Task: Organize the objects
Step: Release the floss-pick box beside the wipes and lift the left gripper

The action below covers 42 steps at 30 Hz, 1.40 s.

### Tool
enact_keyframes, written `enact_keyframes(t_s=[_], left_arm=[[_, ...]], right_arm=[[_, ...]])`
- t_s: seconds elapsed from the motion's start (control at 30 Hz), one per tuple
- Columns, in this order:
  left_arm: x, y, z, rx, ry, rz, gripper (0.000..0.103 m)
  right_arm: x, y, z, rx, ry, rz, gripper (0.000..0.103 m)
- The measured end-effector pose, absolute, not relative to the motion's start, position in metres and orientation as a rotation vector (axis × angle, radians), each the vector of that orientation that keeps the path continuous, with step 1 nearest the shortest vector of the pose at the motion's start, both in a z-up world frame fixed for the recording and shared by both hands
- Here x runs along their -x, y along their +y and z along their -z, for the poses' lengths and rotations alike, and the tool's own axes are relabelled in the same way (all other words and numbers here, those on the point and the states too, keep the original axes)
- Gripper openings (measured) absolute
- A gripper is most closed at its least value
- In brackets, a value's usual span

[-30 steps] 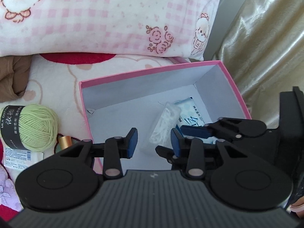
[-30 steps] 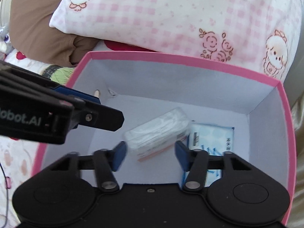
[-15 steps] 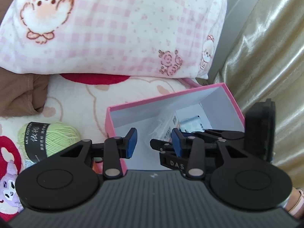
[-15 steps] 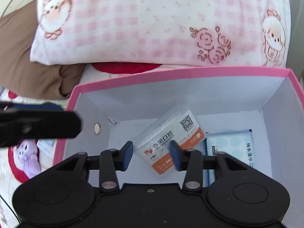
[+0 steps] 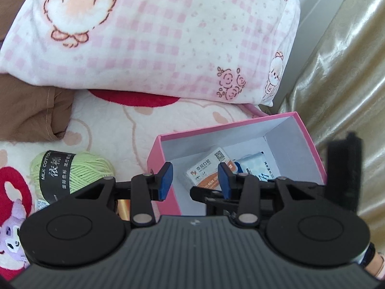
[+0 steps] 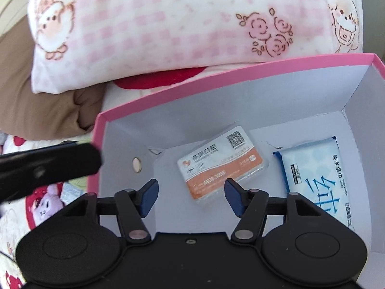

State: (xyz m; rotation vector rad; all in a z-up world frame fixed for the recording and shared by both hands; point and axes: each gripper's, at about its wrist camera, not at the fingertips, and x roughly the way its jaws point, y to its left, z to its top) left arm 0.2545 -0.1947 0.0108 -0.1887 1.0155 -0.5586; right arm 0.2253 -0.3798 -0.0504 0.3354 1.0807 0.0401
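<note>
On the blanket at the left lies a green yarn ball point(image 5: 72, 171). Next, the left gripper point(image 5: 193, 180) hangs empty, jaws apart, over the pink box point(image 5: 166, 175) wall. Inside the box, the right gripper point(image 6: 190, 197) is opening above the floss case point(image 6: 221, 161), not touching it; a wipes pack point(image 6: 315, 168) lies rightmost.

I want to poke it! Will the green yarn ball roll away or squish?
The green yarn ball looks soft, so it would probably squish a little. Its rounded sides might let it roll, though the fluffy blanket and paper band would likely stop it.
</note>
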Motion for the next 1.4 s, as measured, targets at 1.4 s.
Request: enact_keyframes(t_s=[1.4], left_arm=[[-0.120,-0.062,-0.081,0.006,0.967,0.676,0.057]], right_arm=[[-0.037,-0.289,-0.103,0.089,0.943,-0.134,0.083]])
